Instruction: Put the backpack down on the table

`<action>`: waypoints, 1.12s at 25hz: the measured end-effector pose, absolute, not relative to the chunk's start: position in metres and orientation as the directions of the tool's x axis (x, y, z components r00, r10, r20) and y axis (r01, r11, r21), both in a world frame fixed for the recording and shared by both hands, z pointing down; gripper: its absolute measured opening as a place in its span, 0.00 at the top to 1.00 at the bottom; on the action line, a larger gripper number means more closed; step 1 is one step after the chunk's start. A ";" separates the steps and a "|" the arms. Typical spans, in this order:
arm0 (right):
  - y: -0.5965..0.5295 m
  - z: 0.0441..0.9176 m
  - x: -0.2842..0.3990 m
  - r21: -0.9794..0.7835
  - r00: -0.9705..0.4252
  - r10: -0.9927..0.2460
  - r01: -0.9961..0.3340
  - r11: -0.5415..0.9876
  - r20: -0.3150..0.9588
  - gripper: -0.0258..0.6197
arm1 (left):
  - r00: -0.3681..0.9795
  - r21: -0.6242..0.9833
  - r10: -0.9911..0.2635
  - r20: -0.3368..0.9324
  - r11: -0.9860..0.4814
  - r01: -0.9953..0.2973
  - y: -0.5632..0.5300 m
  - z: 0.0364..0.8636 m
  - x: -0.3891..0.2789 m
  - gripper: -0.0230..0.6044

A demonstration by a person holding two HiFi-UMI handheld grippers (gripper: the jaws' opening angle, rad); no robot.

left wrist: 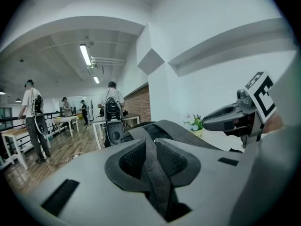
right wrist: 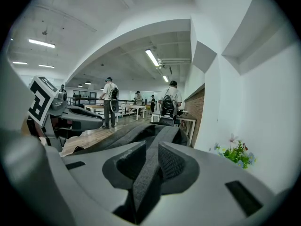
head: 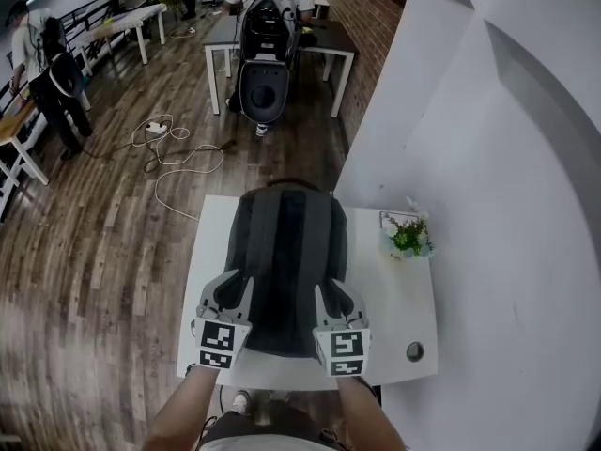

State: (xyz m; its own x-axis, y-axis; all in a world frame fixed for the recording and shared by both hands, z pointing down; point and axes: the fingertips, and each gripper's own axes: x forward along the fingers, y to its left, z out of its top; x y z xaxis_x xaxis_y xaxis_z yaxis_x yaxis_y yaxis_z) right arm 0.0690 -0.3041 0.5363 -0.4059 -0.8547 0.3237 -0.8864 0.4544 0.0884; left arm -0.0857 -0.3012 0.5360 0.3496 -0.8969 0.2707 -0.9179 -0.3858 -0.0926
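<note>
A dark grey backpack stretches lengthwise over the white table, its top handle pointing away from me. My left gripper is at its near left corner and my right gripper at its near right corner. In the left gripper view the left gripper has a grey shoulder strap pinched between its pads. The right gripper pinches the other strap the same way. Whether the pack's near end rests on the table is hidden.
A small potted plant stands on the table to the right of the pack, and a round cable hole lies near the front right corner. A white wall runs along the right. Cables trail on the wooden floor; people and other tables are farther back.
</note>
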 end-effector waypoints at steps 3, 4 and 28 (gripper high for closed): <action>-0.298 0.523 0.062 0.083 -0.414 -0.859 -0.886 0.456 0.303 0.81 | 0.349 -0.097 -0.906 0.239 -0.380 -0.920 -0.297 0.521 -0.089 0.87; -0.296 0.518 0.061 0.083 -0.415 -0.861 -0.886 0.456 0.295 0.81 | 0.351 -0.100 -0.908 0.228 -0.381 -0.919 -0.295 0.515 -0.089 0.88; -0.214 0.394 0.030 0.080 -0.441 -0.894 -0.891 0.447 0.081 0.86 | 0.363 -0.050 -0.927 -0.097 -0.359 -0.932 -0.192 0.353 -0.122 0.93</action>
